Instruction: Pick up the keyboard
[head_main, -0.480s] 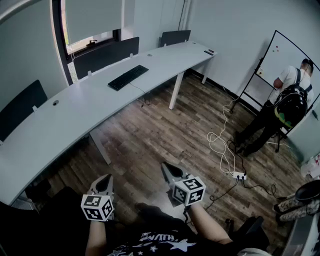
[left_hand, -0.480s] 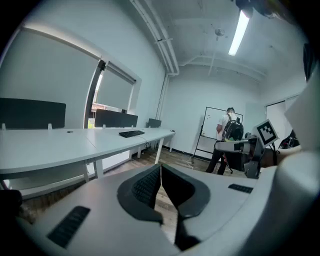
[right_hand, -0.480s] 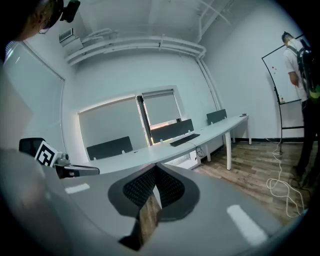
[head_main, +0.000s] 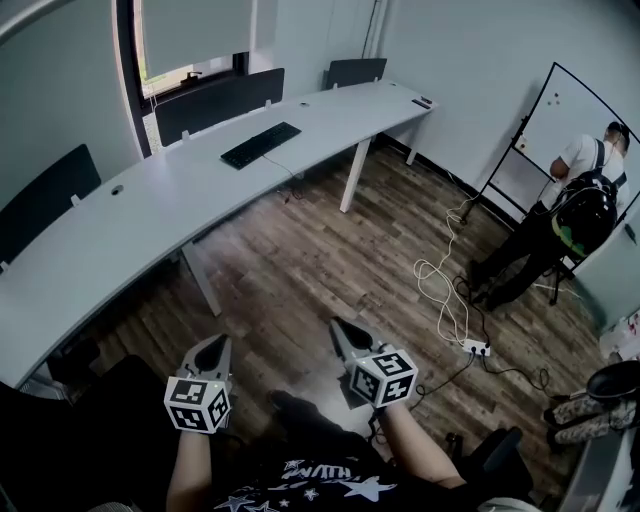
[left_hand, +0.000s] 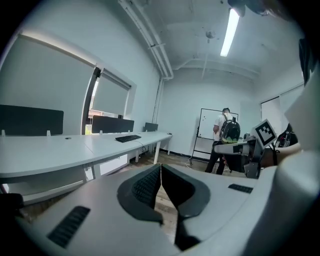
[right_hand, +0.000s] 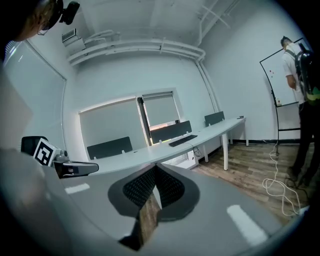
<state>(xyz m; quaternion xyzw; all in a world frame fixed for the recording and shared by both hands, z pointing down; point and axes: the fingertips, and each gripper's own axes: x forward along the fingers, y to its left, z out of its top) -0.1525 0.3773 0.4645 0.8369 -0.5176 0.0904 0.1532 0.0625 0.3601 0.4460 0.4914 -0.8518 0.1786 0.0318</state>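
Two hand-held grippers on record, side by side and apart from each other, low over a wooden floor (head_main: 300, 270). On the left hand-held gripper (head_main: 214, 350), jaws pressed together along their length, nothing between the pads. On the right hand-held gripper (head_main: 341, 330), same finding: jaws closed tight, empty. Both tilted slightly downward, tips toward a long curved white surface (head_main: 120, 225).

Black keyboard (head_main: 261, 145) flat on that surface, well ahead of both hand-held grippers, untouched by either. In the left gripper view, ahead and a little left of the jaw tips; in the right gripper view, ahead and a little right of the jaw tips. Thin cable (head_main: 285, 180) from the keyboard over the near edge of the surface, down toward the floor. Dark divider panels (head_main: 218, 103) upright along the far edge, beyond the keyboard as seen from either hand-held gripper. Window (head_main: 190, 40) with lowered blind further beyond the panels.

Well off to the right of the right hand-held gripper, a person (head_main: 575, 155) wearing a backpack (head_main: 582, 212), standing at a whiteboard (head_main: 560, 110) on a stand, back turned. Between that person and the right hand-held gripper, a loose pale cord (head_main: 440, 285) in loops on the floor, ending near a white power strip (head_main: 478, 349).
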